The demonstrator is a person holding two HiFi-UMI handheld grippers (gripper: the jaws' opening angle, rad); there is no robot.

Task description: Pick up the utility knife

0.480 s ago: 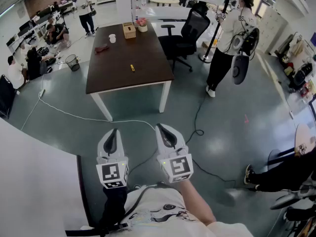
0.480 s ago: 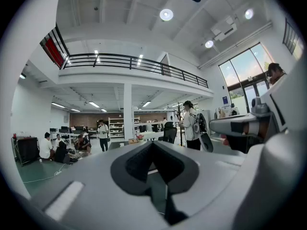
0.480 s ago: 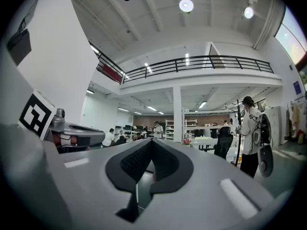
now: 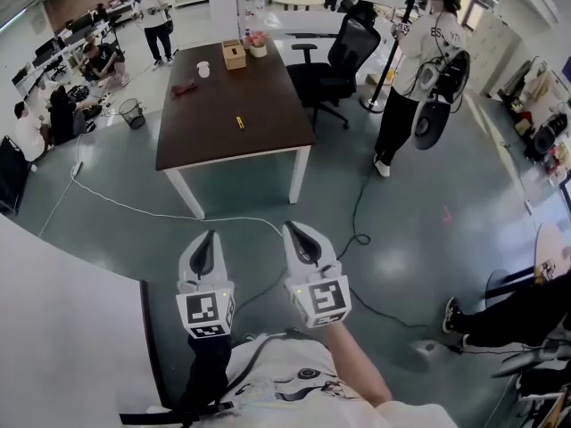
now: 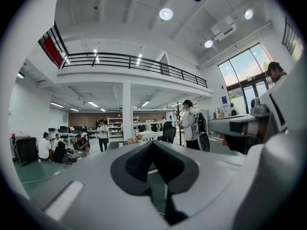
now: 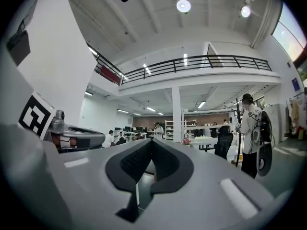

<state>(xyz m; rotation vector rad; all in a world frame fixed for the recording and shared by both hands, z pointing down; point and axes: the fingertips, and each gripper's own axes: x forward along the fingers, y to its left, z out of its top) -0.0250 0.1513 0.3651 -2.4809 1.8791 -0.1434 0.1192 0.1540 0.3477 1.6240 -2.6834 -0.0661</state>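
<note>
**Both grippers closed and empty; knife well ahead on table**

The left gripper (image 4: 210, 236) and right gripper (image 4: 291, 229) are held side by side close to the person's torso. Each has its jaws pressed together at the tips, with nothing between them. The utility knife (image 4: 239, 121), small and yellow, lies on the dark table (image 4: 205, 145) well ahead of both grippers, roughly in line with the gap between them. A white cable (image 4: 134, 209) crosses the floor between the grippers and the table. A cup (image 4: 203, 69) and a box (image 4: 234, 54) stand beyond the knife.

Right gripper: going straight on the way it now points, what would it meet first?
The right gripper faces open air; the brown table looks first in line, though depth is unclear.
</note>
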